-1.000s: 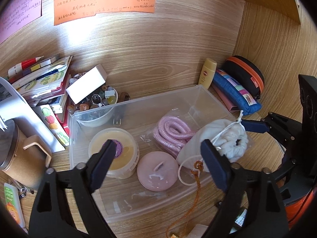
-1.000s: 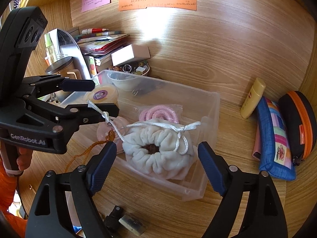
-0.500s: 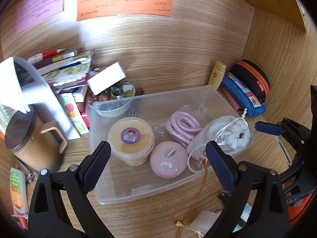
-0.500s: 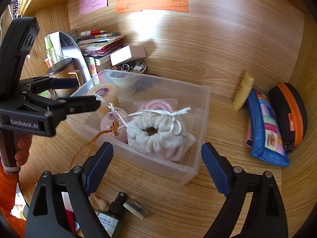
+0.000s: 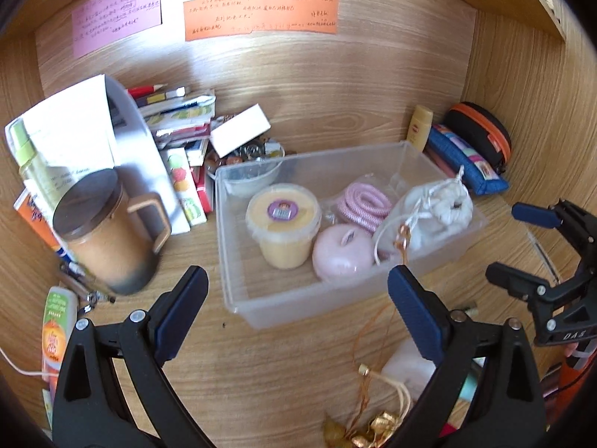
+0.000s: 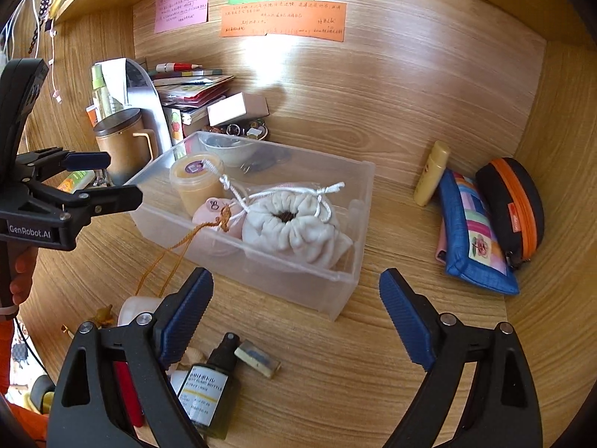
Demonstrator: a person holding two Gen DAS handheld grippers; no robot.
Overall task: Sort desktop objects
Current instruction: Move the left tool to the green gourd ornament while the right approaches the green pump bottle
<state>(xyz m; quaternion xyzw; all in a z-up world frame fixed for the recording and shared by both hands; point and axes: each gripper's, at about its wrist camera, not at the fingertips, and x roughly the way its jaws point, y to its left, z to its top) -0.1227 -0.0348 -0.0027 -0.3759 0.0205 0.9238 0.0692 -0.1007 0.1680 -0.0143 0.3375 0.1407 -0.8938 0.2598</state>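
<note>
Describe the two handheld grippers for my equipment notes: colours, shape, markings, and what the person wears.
Both the left gripper and the right gripper have black scissor-like frames with silver bolts and blue ribbed pads. The left gripper body reads "GenRobot.AI" in white. An orange sleeve shows at the person's wrist.

The surface [image 6: 410,298] and the wall behind it are pale wood-grain laminate, smooth with a soft sheen. The bin [image 6: 347,280] is clear plastic, slightly frosted. Inside it, a drawstring pouch [image 6: 294,229] of white plush cloth — gathered, matt, with a shinier white cord — lies beside a coiled pink rope [image 5: 363,203] in a glossy film bag. The yellow tub [image 5: 283,224] is smooth plastic under a clear lid. A mug [image 5: 108,239] looks matt brown with a dark lid. The notes [image 6: 283,18] are matt paper. The blue pouch [image 6: 474,231] is woven cloth — the black case [image 6: 511,201] smoother fabric.
</note>
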